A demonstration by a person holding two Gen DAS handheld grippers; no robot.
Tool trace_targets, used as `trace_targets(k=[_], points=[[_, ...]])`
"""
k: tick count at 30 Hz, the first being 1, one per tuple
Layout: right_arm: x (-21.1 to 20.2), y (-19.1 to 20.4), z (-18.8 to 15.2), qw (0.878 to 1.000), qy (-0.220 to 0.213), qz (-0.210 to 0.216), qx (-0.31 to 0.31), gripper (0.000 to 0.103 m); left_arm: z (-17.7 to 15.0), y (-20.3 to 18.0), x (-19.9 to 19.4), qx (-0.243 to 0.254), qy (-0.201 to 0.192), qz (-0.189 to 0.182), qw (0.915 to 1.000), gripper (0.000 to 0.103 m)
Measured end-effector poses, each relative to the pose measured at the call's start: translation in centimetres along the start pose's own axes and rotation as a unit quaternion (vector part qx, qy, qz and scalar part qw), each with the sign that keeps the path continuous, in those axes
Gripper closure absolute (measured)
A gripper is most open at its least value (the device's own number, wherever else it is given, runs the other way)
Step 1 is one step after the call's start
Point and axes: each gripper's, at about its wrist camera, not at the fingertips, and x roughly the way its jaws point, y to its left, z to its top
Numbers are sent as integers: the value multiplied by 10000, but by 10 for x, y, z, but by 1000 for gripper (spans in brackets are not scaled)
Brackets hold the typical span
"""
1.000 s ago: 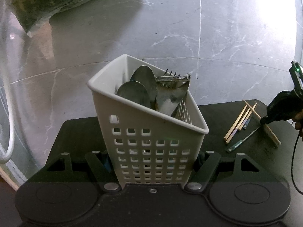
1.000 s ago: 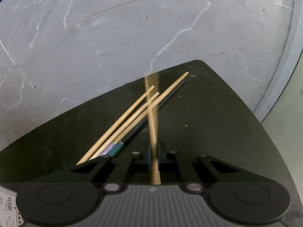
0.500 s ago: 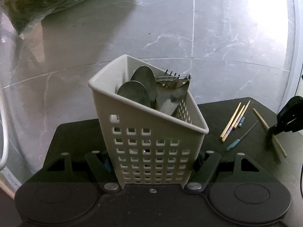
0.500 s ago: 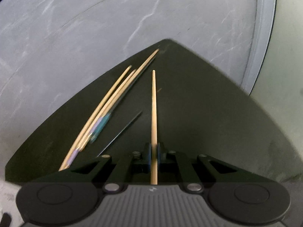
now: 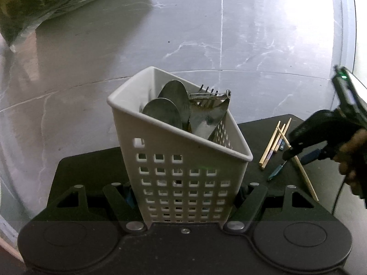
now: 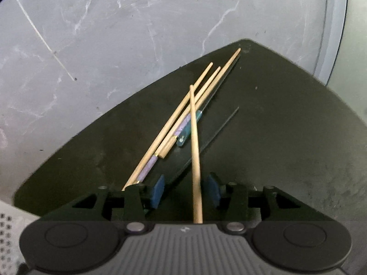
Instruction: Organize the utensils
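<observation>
My left gripper (image 5: 185,197) is shut on a white perforated utensil basket (image 5: 183,160) that stands on a black mat (image 5: 91,167). Spoons (image 5: 165,112) and a fork (image 5: 206,91) stick up in the basket. To its right lie several wooden chopsticks (image 5: 270,146), with my right gripper (image 5: 289,153) tipped down over them. In the right wrist view, the right gripper (image 6: 185,188) has its jaws opening. One chopstick (image 6: 195,142) runs between its blue pads (image 6: 158,190) without being pressed. Its tip crosses the other chopsticks (image 6: 181,114) and a teal-handled stick (image 6: 190,126).
A thin dark stick (image 6: 220,126) lies right of the pile. The mat's (image 6: 275,137) edge ends over grey marble floor (image 5: 229,34). A plastic bag of dark green stuff (image 5: 45,4) sits at the far left. A hand (image 5: 353,155) holds the right gripper.
The right gripper carried one chopstick back left to the pile and opened its jaws, so the stick now rests across the others. The left gripper still holds the basket in place.
</observation>
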Motion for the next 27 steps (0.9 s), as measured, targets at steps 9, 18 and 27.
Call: trace_targets(k=[9,18,27], points=[[0,21,-19,9926,-208,-661,-1001,66,-2,6,-2,23,-31,-121,9999,27],[-22,-25,-26,9889,212,26,-1469,91,-6,8,-6,18,-79,-149,9999,27],[-15,-39,0,9843,789,252,-1558,86,-6,7,-6,3,-87,-148,9999,27]])
